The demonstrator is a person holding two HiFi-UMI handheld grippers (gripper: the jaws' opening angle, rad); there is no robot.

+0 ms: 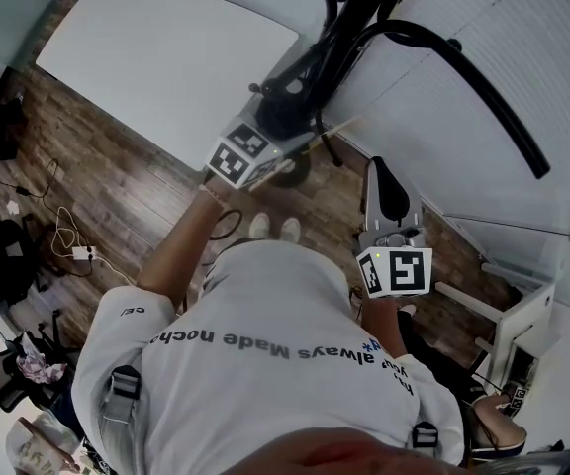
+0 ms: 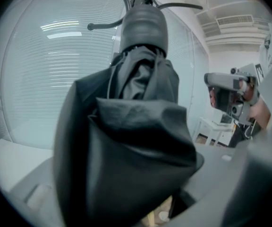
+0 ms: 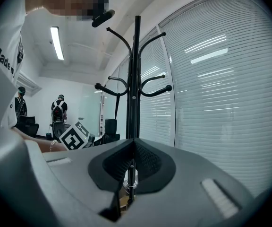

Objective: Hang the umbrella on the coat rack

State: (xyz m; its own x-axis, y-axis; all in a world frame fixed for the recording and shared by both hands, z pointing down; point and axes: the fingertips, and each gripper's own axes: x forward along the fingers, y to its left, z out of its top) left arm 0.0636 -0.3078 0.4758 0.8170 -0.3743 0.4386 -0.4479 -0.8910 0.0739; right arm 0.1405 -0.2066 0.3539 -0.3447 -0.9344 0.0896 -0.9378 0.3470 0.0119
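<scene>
My left arm stretches forward, the left gripper (image 1: 287, 151) tipped downward. Its jaws stand apart on either side of the folded black umbrella (image 2: 131, 141), whose top sits just under the coat rack (image 3: 136, 79) hooks. My right gripper (image 1: 384, 173) is level, close to my body, its jaws closed and empty, facing the rack's pole.

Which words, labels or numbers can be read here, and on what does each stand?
"always Made", upside down, on the back of the person's white shirt; the next word is unclear.
Small mark on the shirt's left sleeve: too small to read.
Square markers: patterns, no words.
</scene>
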